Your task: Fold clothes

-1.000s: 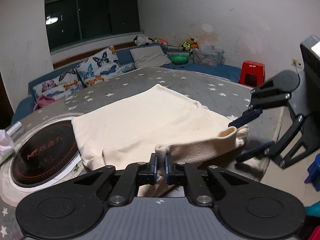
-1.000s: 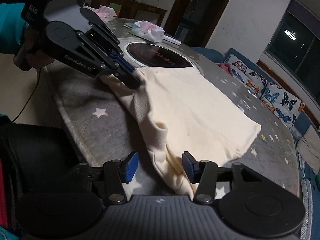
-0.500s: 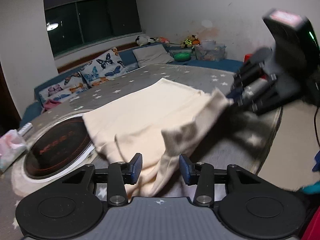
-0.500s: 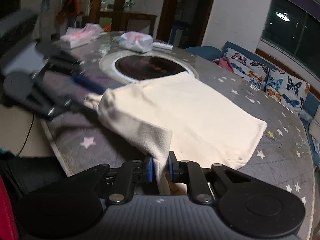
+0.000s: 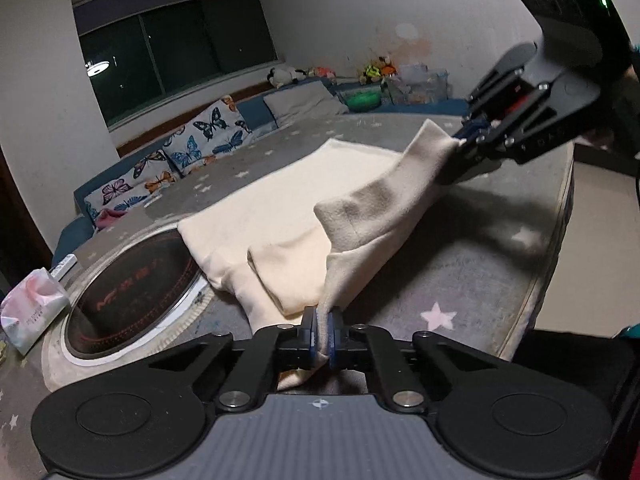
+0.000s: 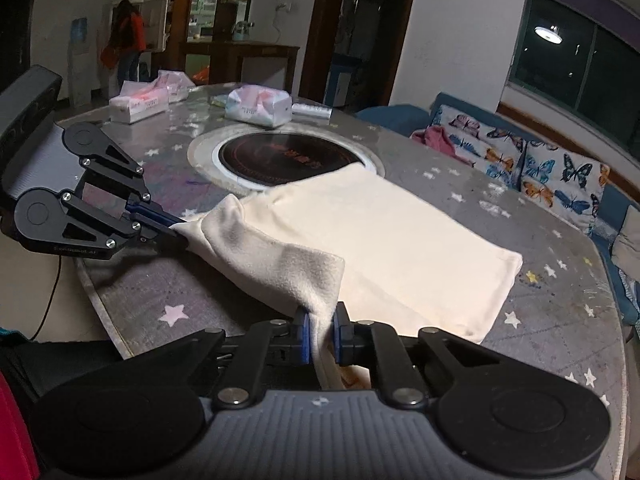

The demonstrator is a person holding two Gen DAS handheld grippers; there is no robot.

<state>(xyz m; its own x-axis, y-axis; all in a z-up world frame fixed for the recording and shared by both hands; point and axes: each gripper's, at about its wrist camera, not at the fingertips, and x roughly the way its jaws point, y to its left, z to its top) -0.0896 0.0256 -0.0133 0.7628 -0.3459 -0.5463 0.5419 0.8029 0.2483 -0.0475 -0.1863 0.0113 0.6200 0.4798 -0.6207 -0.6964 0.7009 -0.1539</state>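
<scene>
Your left gripper [image 5: 324,334] and right gripper [image 6: 320,332] both pinch the near flap of the cream garment [image 6: 384,240], which lies beside the hob [image 6: 286,158]. You're mid-fold: carry the flap evenly across the body next.

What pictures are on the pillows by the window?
Butterflies, blue and orange on white, on the pillows; clearest in the right wrist view.

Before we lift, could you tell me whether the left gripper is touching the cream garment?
Touching: the left wrist view shows the left gripper shut on the cream garment.
</scene>
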